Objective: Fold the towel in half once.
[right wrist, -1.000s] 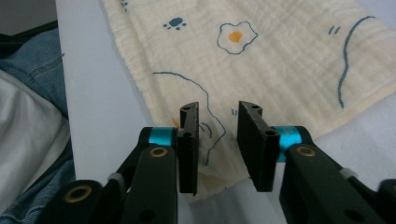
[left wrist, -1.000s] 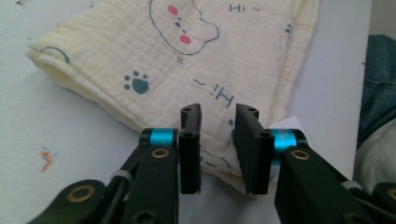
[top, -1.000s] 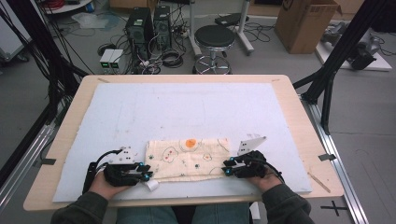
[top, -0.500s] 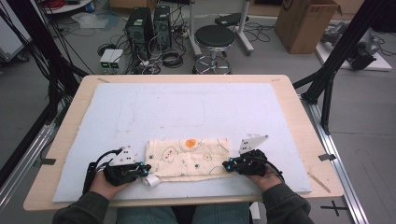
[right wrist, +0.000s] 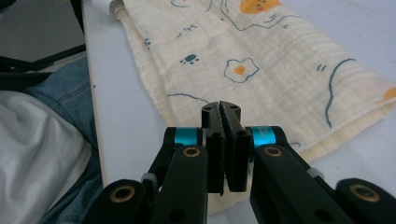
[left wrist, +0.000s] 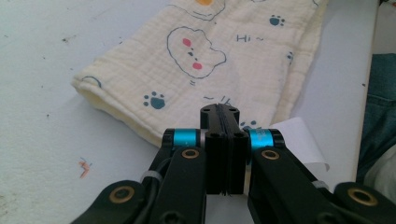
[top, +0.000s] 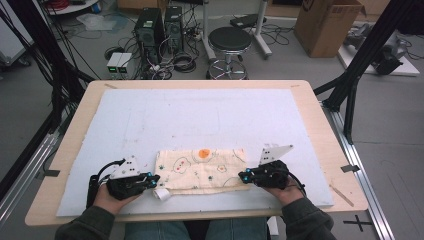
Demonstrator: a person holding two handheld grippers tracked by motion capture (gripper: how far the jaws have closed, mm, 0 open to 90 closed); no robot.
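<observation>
My left hand-held gripper has its jaws pressed flat together, having just been closing. In the left gripper view the tips sit at the near corner of the folded cloth; I cannot tell whether a fold of fabric is pinched between them, since the jaw bodies cover that edge. A white label sticks out from under the cloth just beside the tips. My right hand-held gripper has also just been closing and now shows only a hairline gap between its jaws; its tips lie over the cloth's near edge at the other end, and again I cannot see fabric caught between them.

From the high view, the left hand-held gripper and the right one bracket the cloth at its two short ends. The cloth is cream with small printed animals, eggs and paw marks, folded into a long strip, lying flat near my edge of the surface, which is covered by a pale blue-white mat.
</observation>
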